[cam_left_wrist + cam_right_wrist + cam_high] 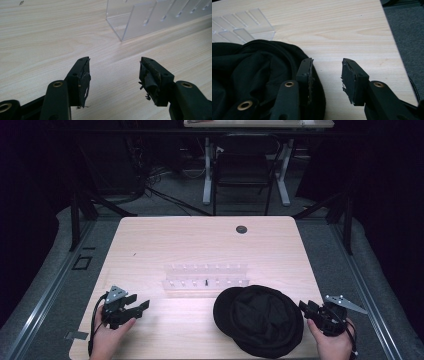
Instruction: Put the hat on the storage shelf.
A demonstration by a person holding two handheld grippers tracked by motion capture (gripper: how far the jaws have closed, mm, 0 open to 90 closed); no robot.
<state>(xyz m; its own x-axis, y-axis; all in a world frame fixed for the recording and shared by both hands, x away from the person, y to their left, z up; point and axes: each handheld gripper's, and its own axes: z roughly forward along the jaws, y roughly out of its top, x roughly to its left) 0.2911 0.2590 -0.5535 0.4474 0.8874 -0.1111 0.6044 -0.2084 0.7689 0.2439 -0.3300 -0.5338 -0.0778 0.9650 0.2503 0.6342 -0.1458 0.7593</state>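
Left gripper (142, 306) fingers apart, empty. Right gripper (327, 72) fingers apart, empty, beside black cap (260, 320); cap's near edge cut off.

Light wood table (150, 245), landmark is the clear acrylic rack (206, 276) lying near its middle, two slotted rows.
- One small dark pin (206, 282) stands in the rack's near row, about mid-length.
- Black fabric cap (260, 320): near side of the rack and to its right, crumpled, brim edge just beside the rack's near right corner.
- Round black grommet (241, 229): beyond the rack, near the table's far edge.
- Tiny dark speck (134, 254): left of the rack and a bit beyond.
- Black folding chair (243, 170) and a white-legged desk (257, 124): well beyond the rack, off the table.
- Black square outline (81, 263) on the grey floor: far left of the rack.
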